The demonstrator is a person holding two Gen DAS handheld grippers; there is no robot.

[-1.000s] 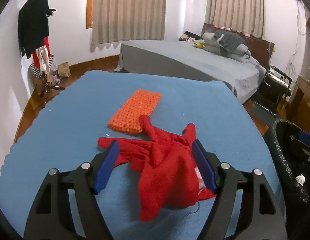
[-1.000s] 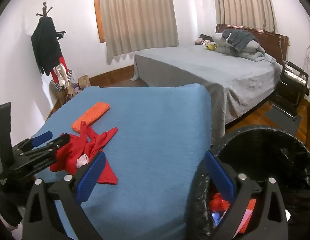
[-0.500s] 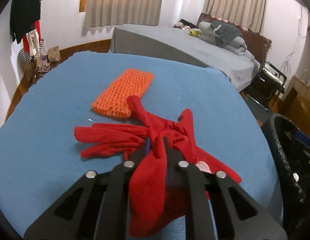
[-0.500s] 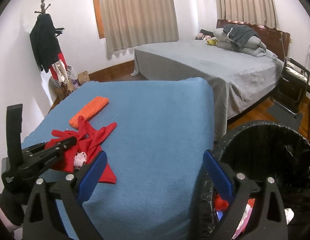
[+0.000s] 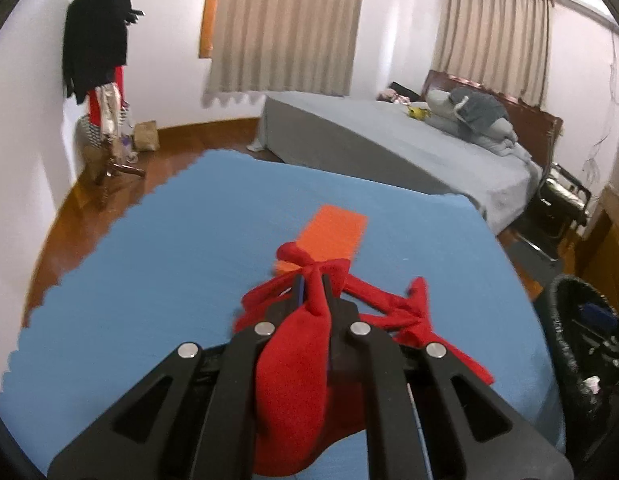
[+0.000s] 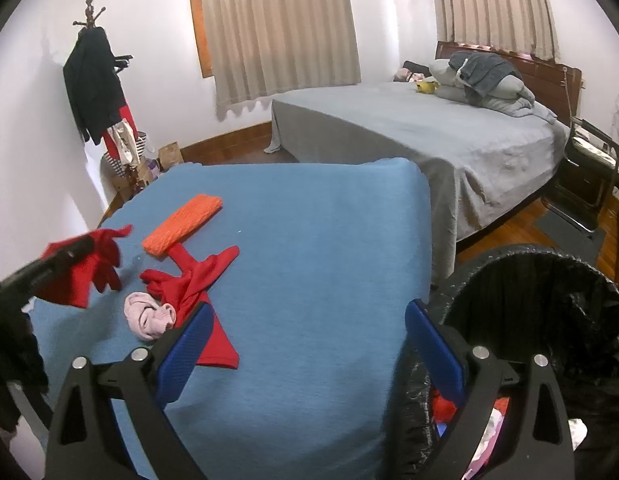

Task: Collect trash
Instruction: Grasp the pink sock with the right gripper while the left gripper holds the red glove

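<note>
My left gripper point(image 5: 313, 286) is shut on a red glove point(image 5: 293, 380), which hangs from its jaws above the blue table point(image 5: 149, 280). The right wrist view shows this gripper point(image 6: 83, 246) at the left with the glove point(image 6: 97, 268) lifted off the surface. A second red cloth point(image 6: 197, 276) lies flat on the table. A crumpled pink cloth point(image 6: 149, 316) sits at its near side and an orange knitted pad point(image 6: 181, 220) at its far end. My right gripper point(image 6: 307, 320) is open and holds nothing, over the table's right edge beside the black-lined bin point(image 6: 549, 300).
The bin point(image 5: 569, 360) stands off the table's right side and holds several pieces of trash. A grey bed point(image 6: 429, 136) is behind the table. A coat stand point(image 6: 97, 92) with clothes is at the left wall, and a black chair point(image 6: 589, 176) at the far right.
The left gripper shut on the red glove and lifted it off the table, which uncovered the pink cloth. The right gripper stayed in place and open.
</note>
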